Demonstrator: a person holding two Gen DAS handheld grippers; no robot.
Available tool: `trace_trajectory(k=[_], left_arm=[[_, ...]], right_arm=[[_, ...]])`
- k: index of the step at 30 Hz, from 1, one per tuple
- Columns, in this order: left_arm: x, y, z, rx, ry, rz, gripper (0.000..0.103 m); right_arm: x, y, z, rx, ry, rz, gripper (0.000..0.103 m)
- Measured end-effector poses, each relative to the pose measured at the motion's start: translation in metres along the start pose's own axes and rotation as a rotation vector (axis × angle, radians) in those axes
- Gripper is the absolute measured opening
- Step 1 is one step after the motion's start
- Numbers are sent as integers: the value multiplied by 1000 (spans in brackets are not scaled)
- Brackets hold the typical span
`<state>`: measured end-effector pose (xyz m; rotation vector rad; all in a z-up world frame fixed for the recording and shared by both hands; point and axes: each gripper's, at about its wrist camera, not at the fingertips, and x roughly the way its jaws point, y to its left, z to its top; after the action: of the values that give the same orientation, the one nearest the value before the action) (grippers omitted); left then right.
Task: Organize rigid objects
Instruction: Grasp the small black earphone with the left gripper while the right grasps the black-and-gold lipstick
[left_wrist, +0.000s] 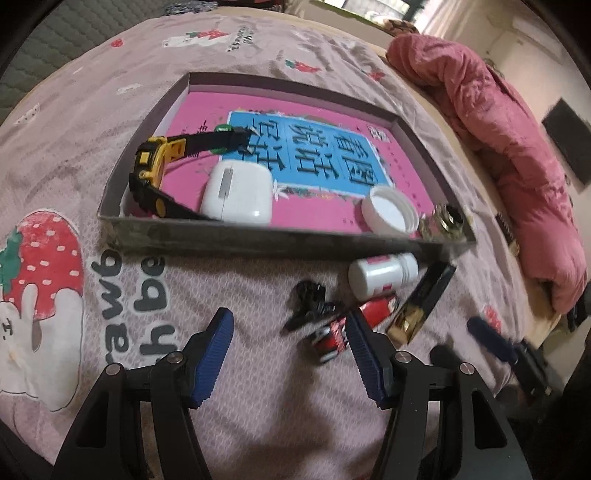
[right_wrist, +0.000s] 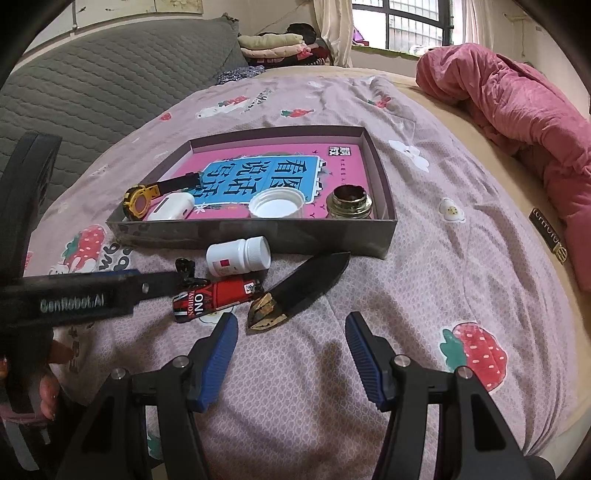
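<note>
**Both grippers open over the bedspread, loose items just outside the box**

The left gripper (left_wrist: 291, 354) hung above the pink strawberry-print bedspread (left_wrist: 240, 424) with its blue-padded fingers (left_wrist: 216, 354) spread wide and holding nothing. The right gripper (right_wrist: 291, 354) was likewise parted and empty.

Ahead of both lay the shallow grey cardboard box (right_wrist: 255, 236) with a pink and blue printed book (right_wrist: 258, 173) as its floor. Inside it sat a yellow and black wristwatch (left_wrist: 147, 173), a white rounded plastic earbud case (left_wrist: 238, 197), an upturned white screw cap (right_wrist: 277, 205) and a brass-coloured metal ring fitting (right_wrist: 349, 203) in the near right corner.

On the bedspread just outside the box's near wall lay a small white plastic pill bottle (right_wrist: 238, 256) on its side, a red and black tube (right_wrist: 214, 295) touching it, a small black clip (left_wrist: 310, 306), and a black flat case with a gold end (right_wrist: 299, 291) lying diagonally beside them.

A crumpled pink blanket (right_wrist: 517, 110) lay well apart at the right.
</note>
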<state>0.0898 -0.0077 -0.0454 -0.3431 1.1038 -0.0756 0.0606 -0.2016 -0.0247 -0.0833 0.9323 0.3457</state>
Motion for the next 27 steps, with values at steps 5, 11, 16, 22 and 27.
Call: trace_trajectory(k=[5, 11, 16, 22, 27], left_arm=[[14, -1, 7, -19, 14, 21, 65], [23, -4, 11, -32, 17, 30, 63], [30, -12, 16, -24, 15, 56, 55], [38, -20, 18, -3, 16, 73, 52], [38, -18, 16, 7, 8, 81, 45]], right_arm=[[3, -2, 1, 5, 1, 1, 60], [11, -5, 3, 26, 8, 1, 60], [17, -3, 10, 57, 1, -3, 60], [25, 0, 17, 91, 0, -48, 60], [41, 0, 18, 94, 34, -88, 60]])
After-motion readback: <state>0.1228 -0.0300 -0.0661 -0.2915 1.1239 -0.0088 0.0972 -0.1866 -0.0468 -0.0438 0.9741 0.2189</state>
